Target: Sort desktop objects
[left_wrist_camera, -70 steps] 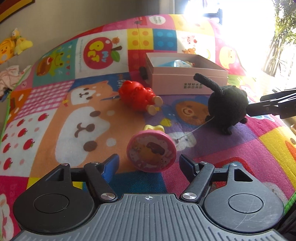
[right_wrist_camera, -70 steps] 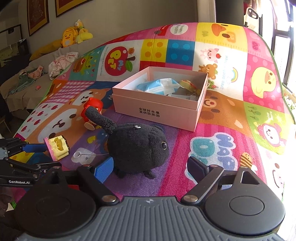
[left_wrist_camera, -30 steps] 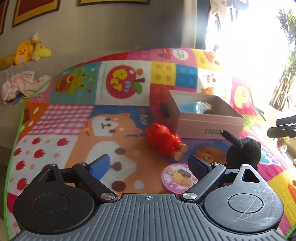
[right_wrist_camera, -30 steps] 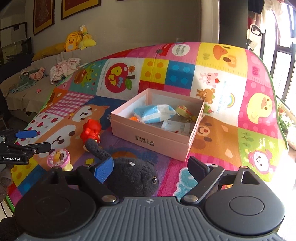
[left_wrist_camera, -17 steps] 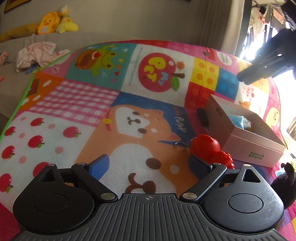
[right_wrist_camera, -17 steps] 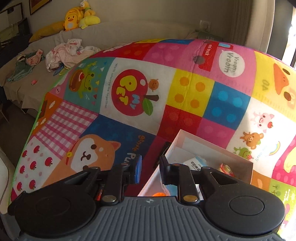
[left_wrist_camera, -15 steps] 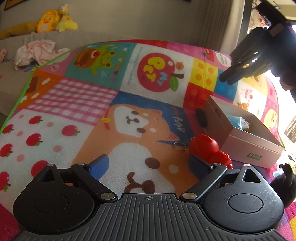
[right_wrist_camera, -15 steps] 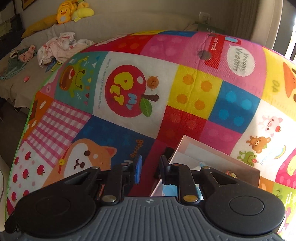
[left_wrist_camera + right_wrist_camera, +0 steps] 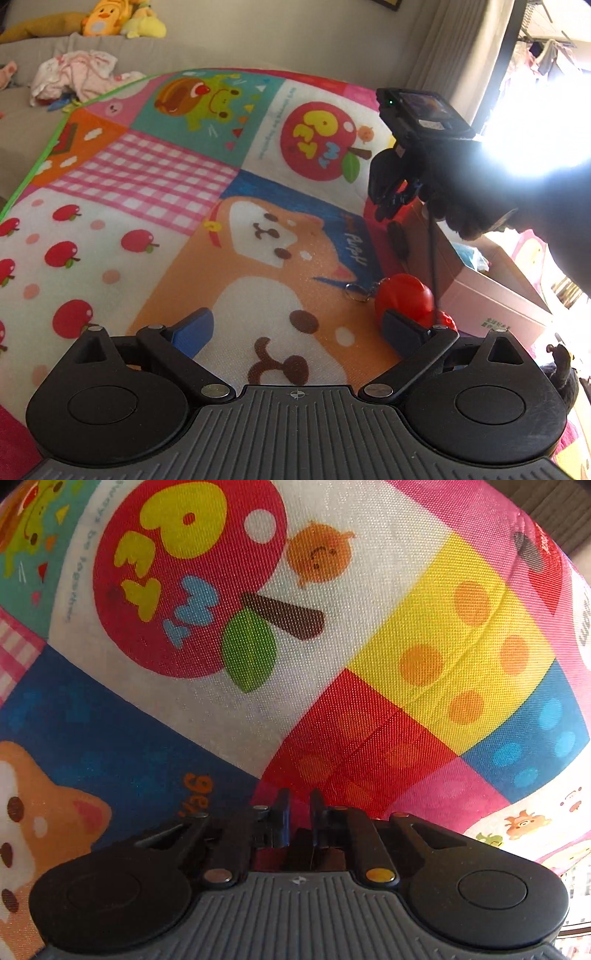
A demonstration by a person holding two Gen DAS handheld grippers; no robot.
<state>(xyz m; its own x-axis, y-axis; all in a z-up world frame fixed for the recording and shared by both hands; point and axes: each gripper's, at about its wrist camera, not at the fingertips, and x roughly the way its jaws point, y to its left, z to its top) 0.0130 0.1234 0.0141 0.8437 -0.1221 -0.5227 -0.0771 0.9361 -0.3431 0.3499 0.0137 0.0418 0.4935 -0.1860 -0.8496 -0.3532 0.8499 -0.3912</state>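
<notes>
In the left wrist view my left gripper hovers over the patterned mat with its jaws opening and nothing between them. A red toy with a keyring lies just past its right finger. Behind the toy sits the open pink box. My right gripper, held by a dark-gloved hand, points down at the box's left end, just above a small black object. In the right wrist view my right gripper is shut close over the mat, with nothing seen between its fingers.
A black plush peeks in at the lower right of the left wrist view. Beyond the mat's green edge are a sofa with crumpled clothes and yellow plush toys. Strong window glare whites out the upper right.
My right gripper has shut, left the black plush and swung down to the mat at the box's left end. The left view has shifted left, and the pink round toy has dropped out of it.
</notes>
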